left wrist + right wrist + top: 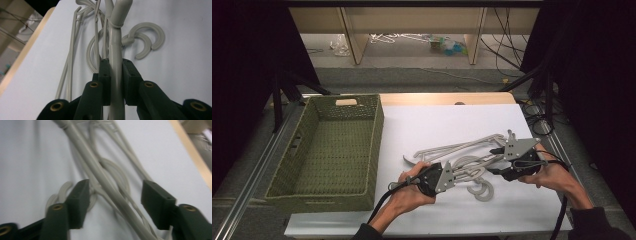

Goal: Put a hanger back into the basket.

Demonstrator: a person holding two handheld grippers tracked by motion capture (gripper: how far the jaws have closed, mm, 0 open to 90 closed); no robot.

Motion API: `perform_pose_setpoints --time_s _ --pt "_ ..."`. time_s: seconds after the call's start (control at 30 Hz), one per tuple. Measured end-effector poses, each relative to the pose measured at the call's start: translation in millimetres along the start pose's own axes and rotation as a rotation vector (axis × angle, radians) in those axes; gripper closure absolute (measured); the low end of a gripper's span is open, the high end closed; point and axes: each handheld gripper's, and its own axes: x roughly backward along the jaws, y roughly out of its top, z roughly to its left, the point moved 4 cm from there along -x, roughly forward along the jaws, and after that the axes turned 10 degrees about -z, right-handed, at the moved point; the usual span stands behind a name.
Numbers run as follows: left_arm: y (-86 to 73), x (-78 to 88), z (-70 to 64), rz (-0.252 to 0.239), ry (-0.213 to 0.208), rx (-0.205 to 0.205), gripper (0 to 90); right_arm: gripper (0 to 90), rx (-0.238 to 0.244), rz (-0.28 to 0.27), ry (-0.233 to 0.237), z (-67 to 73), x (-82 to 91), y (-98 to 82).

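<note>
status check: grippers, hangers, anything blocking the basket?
Left gripper shut on a hanger. Right gripper open, fingers straddling the hanger pile, not pressing. Basket at left, nothing in the way.

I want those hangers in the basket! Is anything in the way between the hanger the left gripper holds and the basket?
Nothing visible on the table lies between them. The left gripper is shut on one hanger, but the other hangers lie tangled with it and may drag along toward the basket.
</note>
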Motion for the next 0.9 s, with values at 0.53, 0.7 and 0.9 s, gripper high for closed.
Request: perform_pose_setpoints --time_s 0.53,0.7,0.9 --pt "6.9 44.0 38.8 -0.063 0.053 0.421 79.0 34.7 -0.260 -0.157 -0.120 30.1 8.8 0.2" --pt "19.1 66.7 47.5 -0.098 0.082 0.466 79.0 34.6 -0.264 -0.148 -0.087 39.7 2.1 -2.0" --pt "27.9 112.2 59.9 -0.183 0.098 0.559 78.9 34.8 -0.262 -0.147 -0.073 45.5 -2.5 -3.4"
